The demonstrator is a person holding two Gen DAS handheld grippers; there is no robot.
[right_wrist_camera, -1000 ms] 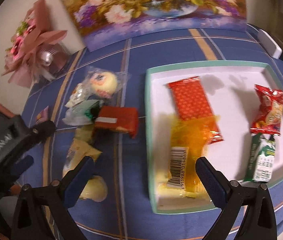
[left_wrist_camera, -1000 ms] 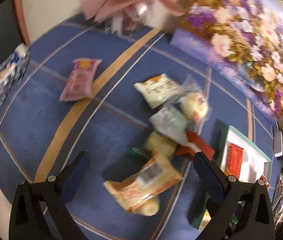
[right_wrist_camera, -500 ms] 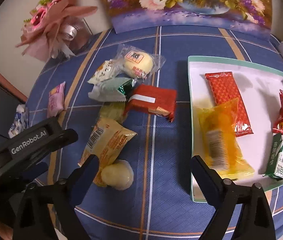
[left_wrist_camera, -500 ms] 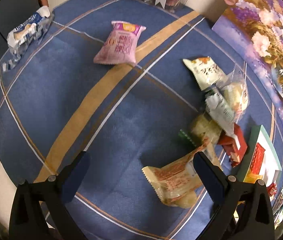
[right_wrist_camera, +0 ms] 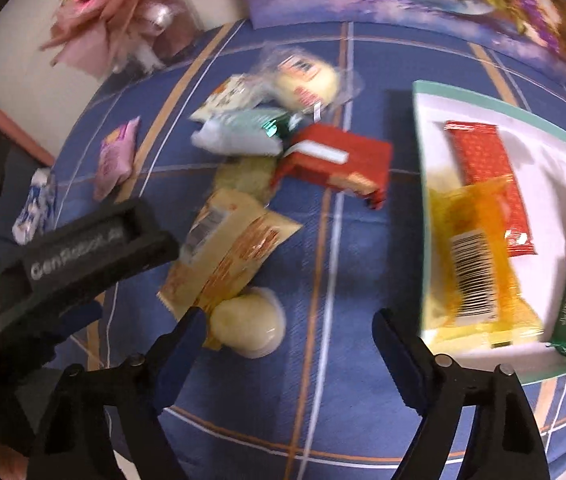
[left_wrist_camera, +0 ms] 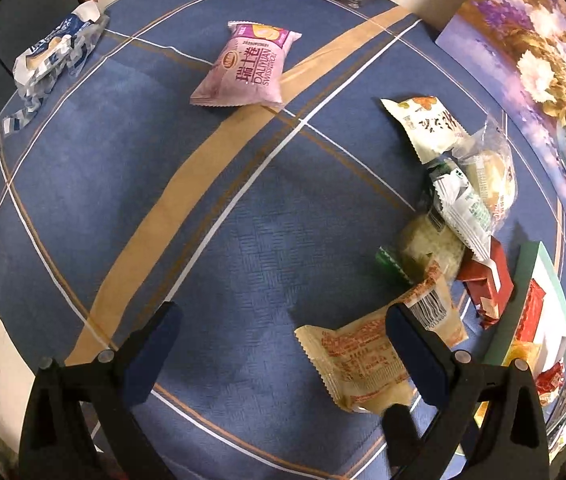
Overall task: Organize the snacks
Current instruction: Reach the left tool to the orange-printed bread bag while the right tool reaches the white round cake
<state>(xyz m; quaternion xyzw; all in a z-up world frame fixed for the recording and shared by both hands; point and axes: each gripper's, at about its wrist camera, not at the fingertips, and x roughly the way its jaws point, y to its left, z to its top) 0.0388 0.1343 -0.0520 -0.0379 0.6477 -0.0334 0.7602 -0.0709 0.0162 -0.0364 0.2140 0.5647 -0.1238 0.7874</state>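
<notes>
Snacks number about seven in the loose pile (right_wrist_camera: 267, 168), though blur makes this uncertain; four lie in the tray (right_wrist_camera: 495, 116) at right. Left gripper (left_wrist_camera: 279, 344) and right gripper (right_wrist_camera: 289, 332) both hold fingers wide apart, empty, above bare blue cloth (left_wrist_camera: 131, 184).

Warm, dim indoor light. My left view is sharp; my right view is motion-blurred throughout. Fisheye bending curves the surface (left_wrist_camera: 131, 184) stripes toward dark vignetted corners. Soft shadows lie beside each packet; the tray (right_wrist_camera: 495, 108) glares white.
</notes>
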